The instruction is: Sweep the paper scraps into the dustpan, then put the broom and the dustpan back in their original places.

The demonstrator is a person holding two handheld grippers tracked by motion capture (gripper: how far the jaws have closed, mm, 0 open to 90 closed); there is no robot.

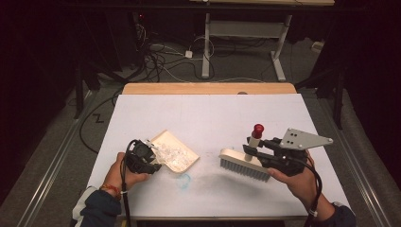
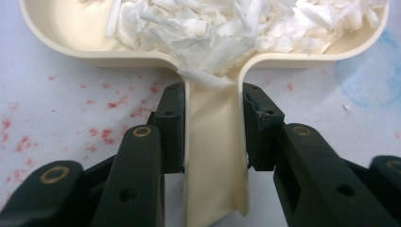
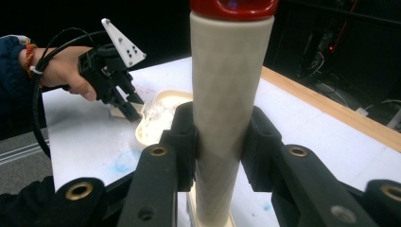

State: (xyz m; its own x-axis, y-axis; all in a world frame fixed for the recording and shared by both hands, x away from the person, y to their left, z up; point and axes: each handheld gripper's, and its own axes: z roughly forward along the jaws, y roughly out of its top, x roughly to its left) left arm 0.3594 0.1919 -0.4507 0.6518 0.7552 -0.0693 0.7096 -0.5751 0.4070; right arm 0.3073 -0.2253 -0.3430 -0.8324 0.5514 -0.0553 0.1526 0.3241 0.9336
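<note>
Across the middle of the high view lies the white table point(image 1: 208, 118), its wooden far edge showing beyond the white sheet, with dark floor, cables and a second desk frame behind it. On its near left part rests a cream dustpan point(image 1: 175, 150), its tray holding a heap of white paper shreds point(image 1: 172, 155); in the left gripper view the shreds spill down toward the neck of the pan's handle. The left tongs point(image 2: 213, 130) are clenched on that flat cream handle, one black pad pressed against each side of it, with the person's left hand point(image 1: 124, 171) at the table's near edge. Well apart to the right, a cream hand brush point(image 1: 243, 164) stands with its grey bristles down on the table, its round handle rising upright and ending in a red cap. The right tongs point(image 3: 220, 142) are clamped on that handle below the cap, held by the right hand point(image 1: 298, 182), with the grey three-cornered plate on top of the gripper. Between pan and brush a faint blue smudge point(image 1: 184, 180) marks the sheet, and small red flecks point(image 2: 113, 106) dot the surface beside the pan's handle. No brand, label or legible writing can be made out on any of these things.
</note>
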